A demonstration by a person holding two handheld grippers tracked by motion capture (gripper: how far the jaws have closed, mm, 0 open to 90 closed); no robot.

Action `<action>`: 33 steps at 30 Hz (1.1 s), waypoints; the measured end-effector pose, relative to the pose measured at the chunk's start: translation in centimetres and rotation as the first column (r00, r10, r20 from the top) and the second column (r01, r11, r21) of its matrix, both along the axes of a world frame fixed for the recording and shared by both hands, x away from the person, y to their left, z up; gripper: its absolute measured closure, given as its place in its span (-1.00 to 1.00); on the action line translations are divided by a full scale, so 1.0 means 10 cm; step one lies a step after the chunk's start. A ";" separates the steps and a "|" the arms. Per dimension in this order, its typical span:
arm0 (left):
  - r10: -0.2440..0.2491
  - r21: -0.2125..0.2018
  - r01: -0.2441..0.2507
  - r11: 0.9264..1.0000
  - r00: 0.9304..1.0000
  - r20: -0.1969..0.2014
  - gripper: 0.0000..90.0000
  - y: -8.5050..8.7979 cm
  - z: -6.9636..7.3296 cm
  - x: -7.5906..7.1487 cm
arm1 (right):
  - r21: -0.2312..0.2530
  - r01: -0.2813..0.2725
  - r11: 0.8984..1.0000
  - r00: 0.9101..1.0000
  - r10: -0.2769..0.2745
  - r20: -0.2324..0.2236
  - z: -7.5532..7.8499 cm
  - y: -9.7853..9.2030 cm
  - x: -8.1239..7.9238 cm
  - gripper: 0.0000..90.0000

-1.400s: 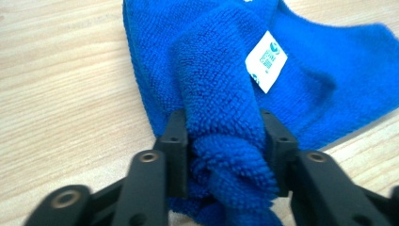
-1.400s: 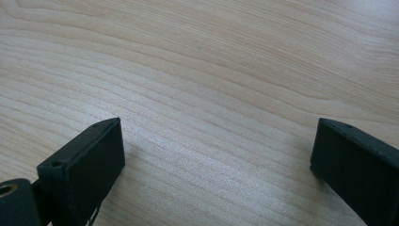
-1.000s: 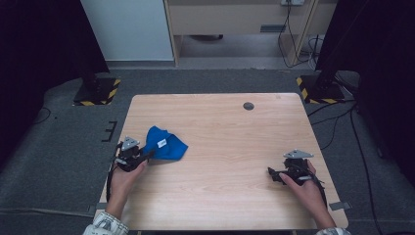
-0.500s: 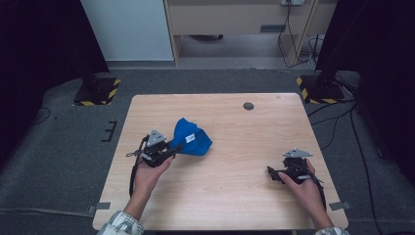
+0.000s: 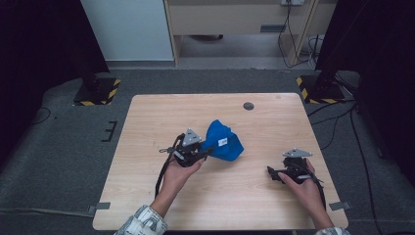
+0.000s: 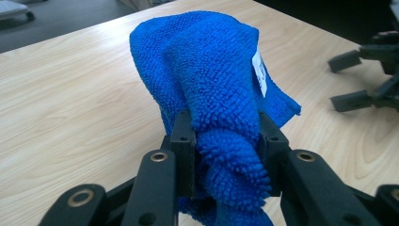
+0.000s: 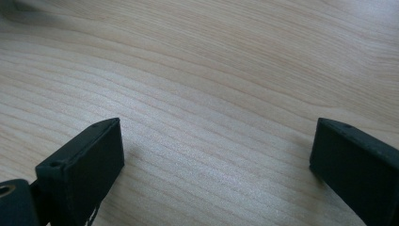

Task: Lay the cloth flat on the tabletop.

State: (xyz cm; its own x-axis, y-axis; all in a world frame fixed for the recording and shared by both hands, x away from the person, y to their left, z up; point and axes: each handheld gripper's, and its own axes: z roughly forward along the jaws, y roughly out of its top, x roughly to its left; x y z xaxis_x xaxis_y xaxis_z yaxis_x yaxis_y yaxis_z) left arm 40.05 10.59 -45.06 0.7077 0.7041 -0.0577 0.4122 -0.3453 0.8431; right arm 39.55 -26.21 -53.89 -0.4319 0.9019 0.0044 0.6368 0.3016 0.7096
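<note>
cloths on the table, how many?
1. A blue cloth near the table's middle, bunched and clamped in the left gripper. The right gripper is open over bare wood.

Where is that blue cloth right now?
In the high view the blue cloth is near the middle of the wooden table, bunched and clamped in the left gripper, with the right gripper apart at its right.

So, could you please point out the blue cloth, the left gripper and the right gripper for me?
blue cloth (image 6: 207,70), left gripper view, on the bunched upper fold.
left gripper (image 6: 226,141), left gripper view, midway between the fingertips that pinch the cloth.
right gripper (image 5: 272,175), high view, midway between its open fingertips.
</note>
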 end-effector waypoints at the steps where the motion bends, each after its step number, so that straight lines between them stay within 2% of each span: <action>1: -0.005 0.007 0.005 1.000 1.000 -0.002 0.47 -0.02 -0.01 0.00 | -0.001 0.000 1.000 1.000 0.000 0.000 0.00 0.00 0.00 -0.92; 2: -0.016 0.020 0.016 1.000 1.000 -0.012 0.47 -0.08 -0.07 -0.01 | 0.000 -0.001 1.000 1.000 0.001 0.000 0.00 0.00 0.00 -0.92; 4: -0.019 0.025 0.019 1.000 1.000 -0.015 0.47 -0.10 -0.09 -0.01 | -0.001 0.000 1.000 1.000 0.000 0.000 0.00 0.00 0.00 -0.92; 11: -0.033 0.091 0.038 0.995 0.998 -0.052 0.46 -0.22 -0.35 0.00 | -0.001 -0.001 1.000 1.000 0.001 0.000 0.00 0.00 0.00 -0.92; 15: -0.017 0.146 0.027 0.989 0.998 -0.069 0.46 -0.22 -0.49 0.02 | 0.008 -0.019 1.000 1.000 0.019 0.000 0.00 -0.01 0.00 -0.92; 19: 0.025 0.162 -0.012 0.987 0.996 -0.081 0.45 -0.17 -0.59 0.06 | 0.020 -0.033 0.999 0.999 0.033 -0.007 0.01 -0.01 0.00 -0.91; 21: 0.036 0.166 -0.023 0.986 0.996 -0.081 0.43 -0.15 -0.63 0.07 | 0.010 -0.049 0.999 0.999 0.049 0.001 0.00 -0.01 0.00 -0.90; 23: 0.037 0.173 -0.021 0.985 0.995 -0.090 0.29 -0.16 -0.68 0.07 | 0.003 -0.058 0.998 0.998 0.058 0.005 0.01 0.00 -0.01 -0.84; 24: 0.039 0.182 -0.022 0.983 0.995 -0.089 0.29 -0.18 -0.70 0.07 | 0.002 -0.060 0.998 0.998 0.060 0.003 0.01 0.00 -0.01 -0.78; 27: 0.051 0.190 -0.038 0.981 0.997 -0.066 -0.07 -0.21 -0.68 0.06 | 0.018 -0.062 0.998 0.998 0.062 0.002 0.04 0.00 -0.02 -0.68; 30: 0.070 0.135 -0.061 0.989 0.996 -0.059 -0.41 -0.18 -0.60 0.06 | 0.033 -0.077 0.997 0.997 0.076 0.023 0.10 0.01 -0.03 -0.63; 33: 0.077 0.101 -0.073 0.992 0.997 -0.030 -0.59 -0.15 -0.51 0.04 | 0.054 -0.091 0.994 0.995 0.089 0.043 0.16 0.05 -0.06 -0.60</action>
